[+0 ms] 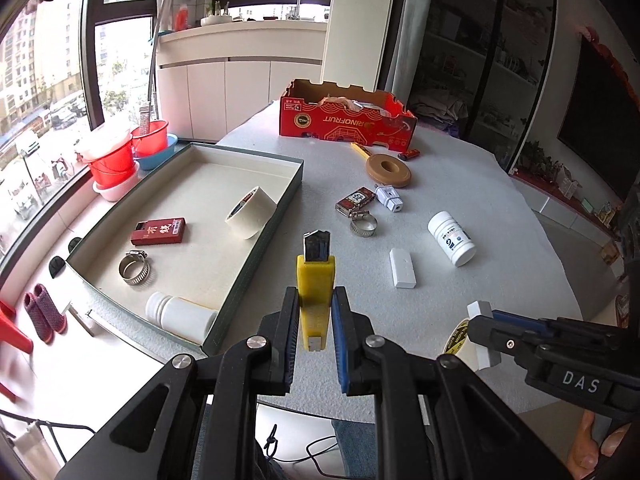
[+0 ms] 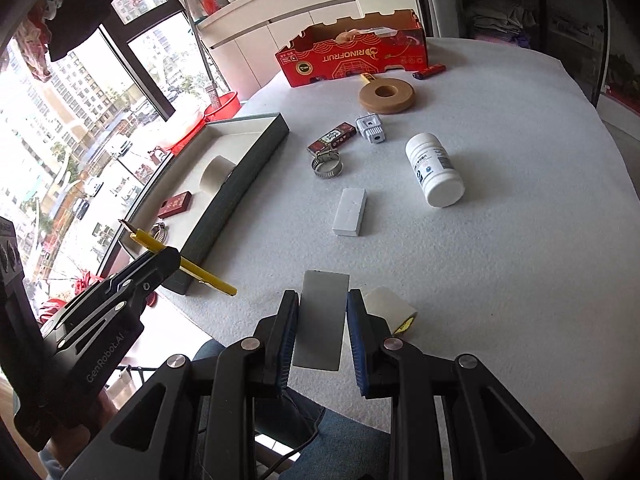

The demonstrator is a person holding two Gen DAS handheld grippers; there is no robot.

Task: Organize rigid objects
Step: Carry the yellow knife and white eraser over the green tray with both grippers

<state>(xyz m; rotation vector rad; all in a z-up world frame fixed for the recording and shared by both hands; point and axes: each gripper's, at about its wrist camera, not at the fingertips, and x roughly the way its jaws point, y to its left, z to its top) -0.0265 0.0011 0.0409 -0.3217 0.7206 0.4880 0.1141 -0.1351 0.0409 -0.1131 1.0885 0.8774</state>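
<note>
While the left claw [image 1: 316, 320] gripped the yellow utility knife [image 1: 315, 280] with its blade bared, and the right claw [image 2: 322, 332] was clamped on a flat grey block [image 2: 322, 318], both hung above the worktop [image 2: 500, 260] near the grey tray [image 1: 256, 248]. The knife's blade pointed ahead; a careless lowering could have scraped the tray wall or knocked the tape roll [image 1: 250, 212] inside. The smooth block might have slid from the pads.

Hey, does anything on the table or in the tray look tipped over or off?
The white bottle on the table lies on its side, as does another bottle in the tray. Nothing looks spilled or broken.
</note>
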